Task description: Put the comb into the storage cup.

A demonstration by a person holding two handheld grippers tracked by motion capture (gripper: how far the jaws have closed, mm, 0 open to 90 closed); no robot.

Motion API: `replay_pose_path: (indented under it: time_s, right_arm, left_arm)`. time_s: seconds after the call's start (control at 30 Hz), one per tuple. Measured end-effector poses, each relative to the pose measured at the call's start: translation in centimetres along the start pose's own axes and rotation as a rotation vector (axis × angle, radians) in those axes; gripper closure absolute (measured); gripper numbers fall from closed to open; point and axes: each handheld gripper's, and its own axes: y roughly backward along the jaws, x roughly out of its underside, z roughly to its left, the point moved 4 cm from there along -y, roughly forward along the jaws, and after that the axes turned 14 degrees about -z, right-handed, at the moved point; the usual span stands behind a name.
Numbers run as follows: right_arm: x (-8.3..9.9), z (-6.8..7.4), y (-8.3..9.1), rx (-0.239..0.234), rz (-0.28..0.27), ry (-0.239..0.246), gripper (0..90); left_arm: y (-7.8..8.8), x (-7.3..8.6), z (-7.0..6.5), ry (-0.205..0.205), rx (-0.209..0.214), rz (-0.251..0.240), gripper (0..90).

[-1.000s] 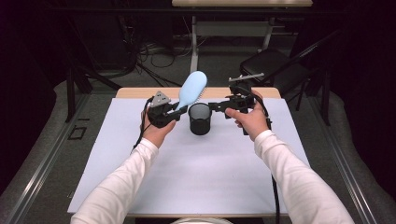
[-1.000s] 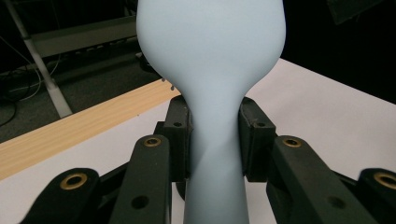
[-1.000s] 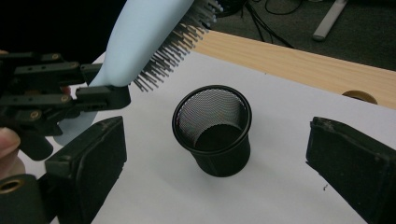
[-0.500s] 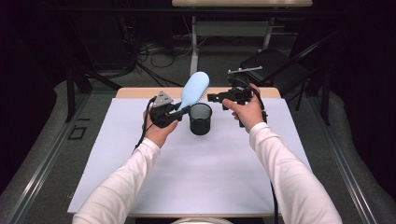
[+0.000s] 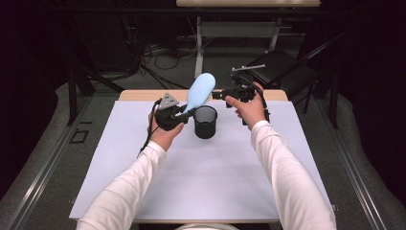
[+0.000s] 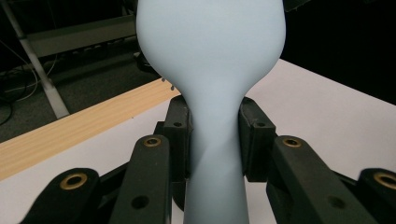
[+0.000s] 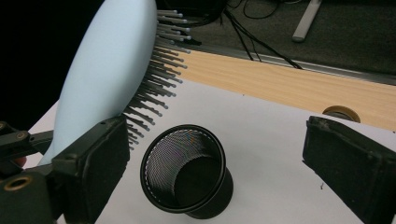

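A light blue hairbrush (image 5: 200, 91) stands tilted up and to the right, its handle (image 6: 215, 154) clamped between the pads of my left gripper (image 5: 188, 114). In the right gripper view its dark bristles (image 7: 156, 74) face the black mesh cup (image 7: 184, 170). That cup (image 5: 205, 121) stands upright on the white table top, just right of the left gripper. My right gripper (image 5: 216, 95) hovers behind the cup, pointing left at the brush head. It is open; its jaws have just been closing a little, with nothing gripped between them (image 7: 219, 149).
The white table top (image 5: 191, 191) reaches toward the person. A wooden strip (image 5: 139, 95) runs along its far edge, with a round cable hole (image 7: 341, 113). Cables, table legs and dark stands sit on the floor beyond.
My right hand has shifted a little away from the person and to the left, closer to the brush head. The left hand, brush and cup have stayed put.
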Motion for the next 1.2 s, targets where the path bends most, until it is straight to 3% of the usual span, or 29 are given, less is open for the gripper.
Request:
replay_pose_path:
  time_s: [0.37, 0.47, 0.67, 1.2]
  right_arm:
    - [-0.4, -1.2, -0.5, -0.003, -0.003, -0.042, 7.0]
    - [-0.8, -1.0, -0.3, -0.047, -0.036, -0.086, 7.0]
    - [-0.9, -0.4, -0.5, -0.089, -0.047, -0.144, 7.0]
    - [-0.5, 1.1, -1.7, -0.156, -0.051, -0.171, 6.9]
  left_arm:
    - [-0.4, 0.4, 0.3, 0.012, -0.009, 0.003, 69.2]
    - [-0.5, 0.5, 0.2, 0.011, -0.004, 0.002, 69.1]
    - [-0.6, 0.4, 0.0, 0.012, 0.001, -0.005, 69.2]
    - [-0.6, 0.3, -0.5, 0.014, 0.025, -0.015, 69.2]
